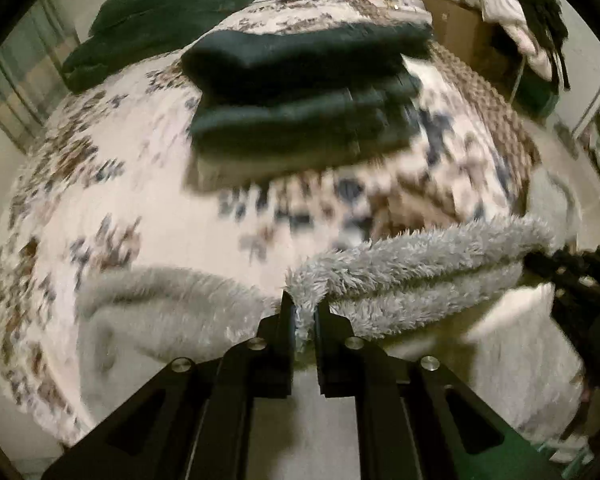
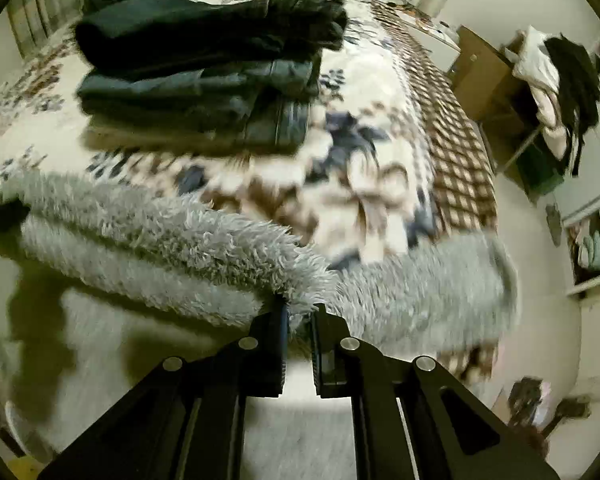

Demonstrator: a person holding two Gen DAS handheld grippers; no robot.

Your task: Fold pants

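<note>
- Left gripper (image 1: 303, 308): jaws nearly closed, with only a thin gap. A tuft of the fluffy grey pants (image 1: 412, 264) is pinched between the pads.
- Right gripper (image 2: 300, 312): jaws drawn close together, clamped on the shaggy edge of the same fluffy grey pants (image 2: 172, 240).
- Fluffy grey pants: held up between the two grippers at the near edge of the bed. In the left wrist view a doubled, two-layer fold runs from the fingertips to the right, and a looser, blurred part of the garment droops to the left. In the right wrist view the doubled fold runs from the fingertips to the left, and a blurred part hangs to the right.
- Bed cover (image 1: 112, 208): white with brown and blue flower print; a brown-and-white checked border (image 2: 456, 160) runs along its right side.
- Stack of dark folded garments (image 1: 300, 104): lies on the bed cover beyond the pants, toward the far middle. The same stack (image 2: 204, 76) appears at the upper left in the right wrist view. It sits apart from the grey pants.
- Dark green pile (image 1: 148, 20): rests at the far left of the bed, behind the stack.
- Cardboard box (image 1: 456, 20): stands at the far right, beside the bed.
- Heap of white and black clothes (image 2: 556, 76): piled on a stand to the right of the box.
- Both views are motion-blurred; fine detail of the cover and pants is unclear.
</note>
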